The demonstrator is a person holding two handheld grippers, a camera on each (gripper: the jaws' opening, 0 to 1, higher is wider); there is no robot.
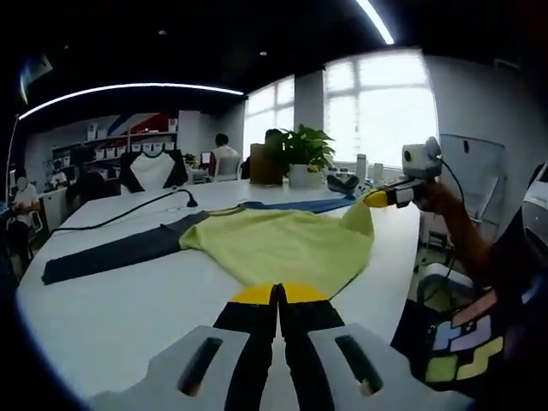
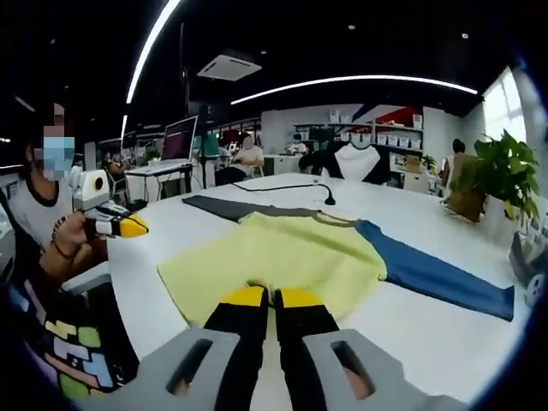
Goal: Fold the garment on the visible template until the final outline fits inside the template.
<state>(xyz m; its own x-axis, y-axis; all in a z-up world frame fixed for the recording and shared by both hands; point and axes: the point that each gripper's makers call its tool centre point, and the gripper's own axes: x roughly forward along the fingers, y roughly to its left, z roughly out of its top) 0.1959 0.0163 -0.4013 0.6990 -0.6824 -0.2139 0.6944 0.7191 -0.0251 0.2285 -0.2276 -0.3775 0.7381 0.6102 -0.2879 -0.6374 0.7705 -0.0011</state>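
Garment (image 1: 282, 244): yellow body, 1 dark grey sleeve (image 1: 111, 253), 1 blue sleeve (image 2: 437, 274), lying on the white table (image 1: 103, 317).
Axis: sleeves spread in 1 long line across the table; collar faces away from the person.
Left gripper (image 1: 276, 295): jaws pressed together at the hem, pinching the garment.
Right gripper (image 2: 272, 300): jaws together, pinching the garment's hem edge, which rises to it.
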